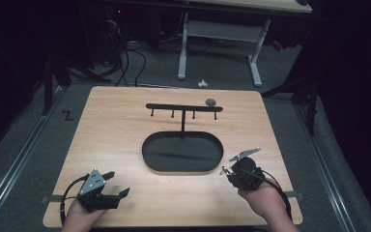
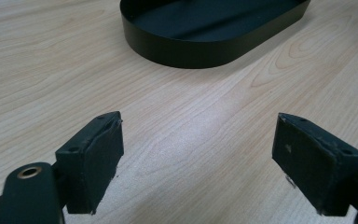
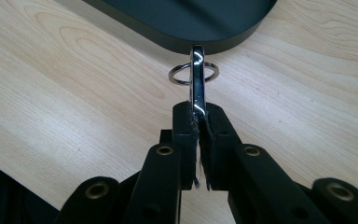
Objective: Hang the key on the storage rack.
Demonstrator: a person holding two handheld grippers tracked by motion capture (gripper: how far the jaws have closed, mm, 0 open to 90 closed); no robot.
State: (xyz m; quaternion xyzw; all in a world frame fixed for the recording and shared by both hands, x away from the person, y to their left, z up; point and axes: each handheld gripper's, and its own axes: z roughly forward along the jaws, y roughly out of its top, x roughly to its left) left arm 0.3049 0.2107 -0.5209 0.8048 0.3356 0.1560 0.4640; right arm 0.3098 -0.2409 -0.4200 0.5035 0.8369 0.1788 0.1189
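One key (image 3: 197,74) with its ring (image 3: 193,73) sits pinched in my right tool (image 3: 198,109), just off the black tray (image 1: 182,152), near the right edge of the table (image 1: 116,125). My left tool (image 2: 198,163) gapes wide over bare wood by the near edge. One rack (image 1: 183,107), four hooks.

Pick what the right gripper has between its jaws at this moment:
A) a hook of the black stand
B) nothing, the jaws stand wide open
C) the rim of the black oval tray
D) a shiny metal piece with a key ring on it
D: in the right gripper view the right gripper is clamped on a shiny metal piece with a ring, held above the table short of the black oval tray.
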